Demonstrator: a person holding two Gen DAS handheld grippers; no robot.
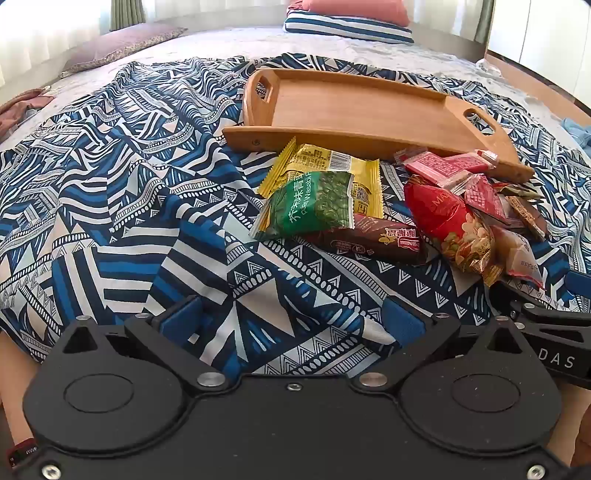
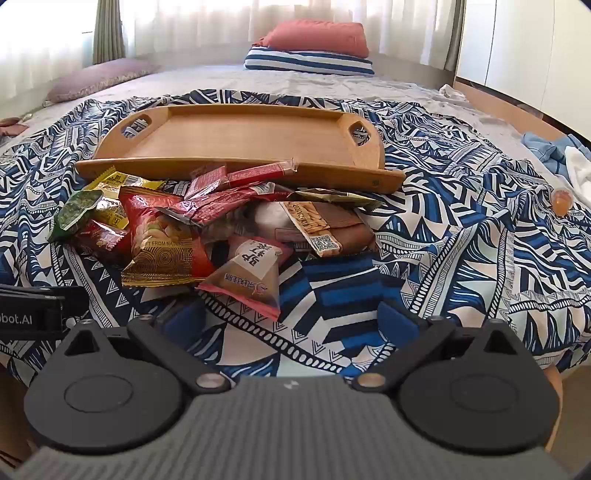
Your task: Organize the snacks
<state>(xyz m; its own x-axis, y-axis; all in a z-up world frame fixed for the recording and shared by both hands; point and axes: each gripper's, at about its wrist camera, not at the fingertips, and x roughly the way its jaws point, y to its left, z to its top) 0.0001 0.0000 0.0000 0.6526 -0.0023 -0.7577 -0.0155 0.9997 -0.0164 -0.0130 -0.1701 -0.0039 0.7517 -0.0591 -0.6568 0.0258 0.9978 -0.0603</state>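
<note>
While nothing is yet gripped, both spread wide: left hand-held gripper [image 1: 291, 317], right hand-held gripper [image 2: 291, 321]. Snack packets [image 2: 207, 229] heaped on the bedspread [image 1: 129, 192], near side of the bare wooden tray [image 2: 236, 136] (apparently first pick). Next: close on the nearest pink packet [image 2: 251, 277].

Bed [image 2: 332, 85], patterned blue spread [image 2: 461, 236], pillows [image 2: 314, 48], bright curtained window [image 2: 221, 26]

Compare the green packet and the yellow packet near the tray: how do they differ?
The green packet lies on top, overlapping the yellow packet. The green one shows printed peas; the yellow one shows a barcode. The yellow one lies nearer the tray. Both rest on the patterned cloth, outside the tray.
</note>
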